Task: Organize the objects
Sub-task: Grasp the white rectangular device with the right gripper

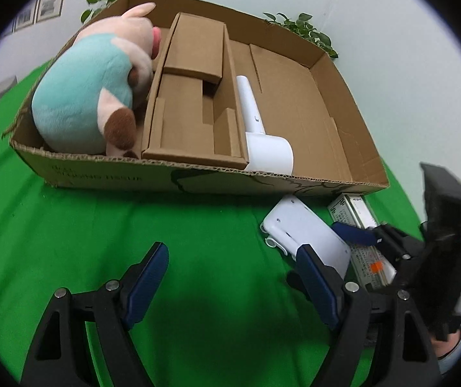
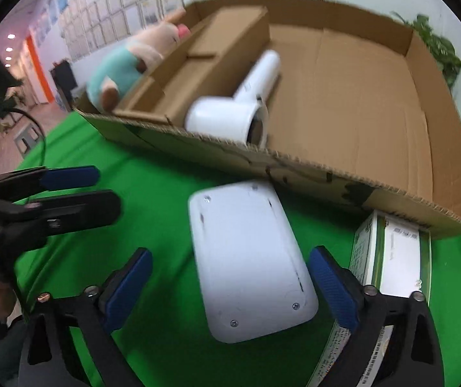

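Blue-padded fingers of the right gripper point(image 2: 230, 287) stand spread on either side of a white device point(image 2: 246, 258), its pads not touching. It lies flat on the green surface point(image 2: 153, 200), just in front of the box point(image 2: 343, 180) and beside a carton point(image 2: 391, 258). Its shell looks rigid, smooth and likely slippery, fairly light; its long straight sides look the best hold. The left gripper point(image 1: 230, 277) is spread too, empty.
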A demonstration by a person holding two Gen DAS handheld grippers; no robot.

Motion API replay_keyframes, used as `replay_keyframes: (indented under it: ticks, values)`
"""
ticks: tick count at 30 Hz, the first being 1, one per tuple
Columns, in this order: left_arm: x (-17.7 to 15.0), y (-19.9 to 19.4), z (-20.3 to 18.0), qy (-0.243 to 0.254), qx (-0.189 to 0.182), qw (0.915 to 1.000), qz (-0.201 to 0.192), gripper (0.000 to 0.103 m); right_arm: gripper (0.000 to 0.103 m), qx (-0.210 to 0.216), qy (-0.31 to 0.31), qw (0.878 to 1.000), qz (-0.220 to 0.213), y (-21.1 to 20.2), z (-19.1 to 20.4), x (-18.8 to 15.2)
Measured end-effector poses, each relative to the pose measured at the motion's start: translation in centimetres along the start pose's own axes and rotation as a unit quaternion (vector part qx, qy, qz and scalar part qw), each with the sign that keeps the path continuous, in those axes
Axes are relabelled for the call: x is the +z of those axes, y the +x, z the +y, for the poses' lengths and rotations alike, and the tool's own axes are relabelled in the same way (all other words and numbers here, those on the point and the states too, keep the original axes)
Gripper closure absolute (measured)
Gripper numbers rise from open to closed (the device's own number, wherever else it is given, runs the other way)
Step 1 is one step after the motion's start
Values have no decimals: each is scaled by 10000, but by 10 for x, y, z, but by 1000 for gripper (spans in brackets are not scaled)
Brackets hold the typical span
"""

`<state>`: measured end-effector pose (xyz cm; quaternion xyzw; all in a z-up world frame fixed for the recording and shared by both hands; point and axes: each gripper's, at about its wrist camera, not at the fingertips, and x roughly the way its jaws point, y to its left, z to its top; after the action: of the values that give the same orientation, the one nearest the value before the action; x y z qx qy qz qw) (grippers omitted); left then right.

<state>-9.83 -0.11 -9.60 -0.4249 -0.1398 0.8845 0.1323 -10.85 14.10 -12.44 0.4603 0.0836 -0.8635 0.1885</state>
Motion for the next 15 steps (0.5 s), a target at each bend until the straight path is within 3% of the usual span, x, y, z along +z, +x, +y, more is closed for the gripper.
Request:
replay_keyframes:
  ticks: [2,6,10,12,13,15]
  values:
    - [-1,-2,2,-6,-12,10000,-19,22,34,-235,9,9997,72,3,2,-4]
    - [-3,-3,6,25,-87,9999,70,22,39,-61,80,9998,150,-7,16,-18]
    - [-7,0,13,-119,-432,9987,259,22,38,392,181,9989,173,-24,36,-40]
    - [-11,1,15,-236,-725,9964,383,22,25,524,207,9984,76,-30,39,-46]
    - [-13,3,15,-288,-910,9943,470,22,8,590,220,9980,-1,-32,38,-49]
    - [-16,8,14,-378,-1183,9902,647,22,2,655,203,9976,-99,-33,36,-54]
